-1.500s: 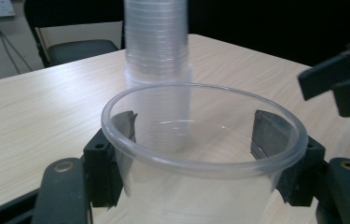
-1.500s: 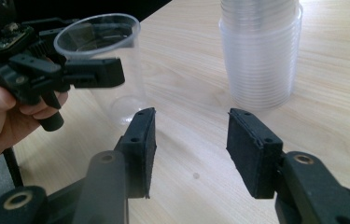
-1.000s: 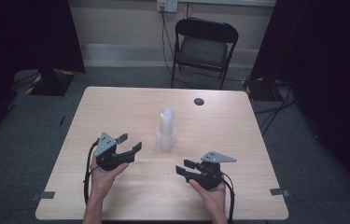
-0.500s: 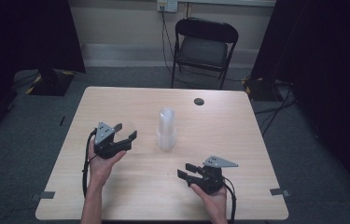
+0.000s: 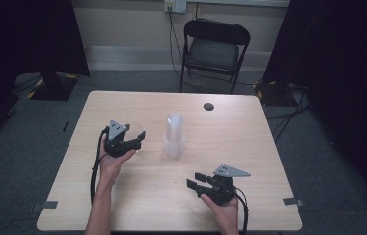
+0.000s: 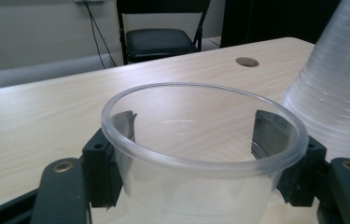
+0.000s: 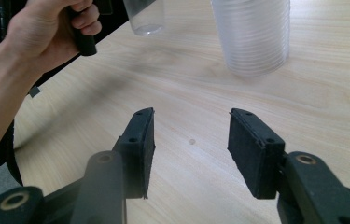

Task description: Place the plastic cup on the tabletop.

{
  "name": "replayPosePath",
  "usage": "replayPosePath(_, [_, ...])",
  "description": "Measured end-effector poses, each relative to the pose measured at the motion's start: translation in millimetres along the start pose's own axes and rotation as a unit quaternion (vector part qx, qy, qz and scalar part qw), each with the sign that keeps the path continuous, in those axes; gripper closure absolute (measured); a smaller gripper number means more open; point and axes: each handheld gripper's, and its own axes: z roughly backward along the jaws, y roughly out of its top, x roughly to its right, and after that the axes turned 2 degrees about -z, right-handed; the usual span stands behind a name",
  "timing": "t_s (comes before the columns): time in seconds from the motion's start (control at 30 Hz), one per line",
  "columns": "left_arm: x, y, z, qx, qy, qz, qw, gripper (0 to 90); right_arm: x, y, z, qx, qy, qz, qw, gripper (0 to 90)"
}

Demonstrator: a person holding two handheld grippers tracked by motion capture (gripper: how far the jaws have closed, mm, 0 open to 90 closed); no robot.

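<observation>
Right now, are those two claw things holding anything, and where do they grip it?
The left gripper holds a clear plastic cup by its sides, just below the rim. The right gripper is open, with nothing between its jaws.

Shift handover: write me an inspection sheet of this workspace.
Surface: pale wood table, with a round dark hole near the far edge.
Job's things: single clear cup, mouth up, between the left gripper's jaws; stack of clear cups, mouth down, at table centre.
Clutter: nothing seen.
Grippers: left gripper has its pads against the cup's sides, jaws just opening; right gripper open, holding nothing, above bare wood.
Cables: one trails from each gripper; one more hangs from the wall socket.
Surroundings: black folding chair behind the table, grey carpet, dark curtains both sides.
</observation>
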Motion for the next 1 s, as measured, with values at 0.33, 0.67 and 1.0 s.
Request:
replayPosePath(0.33, [-5.5,-11.3,-17.4,-0.009,-0.010,0.007,0.9999,28.2,3.0,0.4,-4.9,-0.002,0.003,-0.009,1.0000,50.0])
replayPosePath(0.67, [-10.8,-15.7,-20.4,-0.015,-0.012,0.014,0.9997,26.9,3.7,0.9,-7.5,-0.005,0.004,-0.011,0.9999,49.8])
replayPosePath(1.0, [-9.9,-17.0,-22.0,-0.025,-0.011,0.011,0.9996,25.5,3.0,-1.0,-9.8,-0.006,0.015,-0.012,0.9998,49.9])
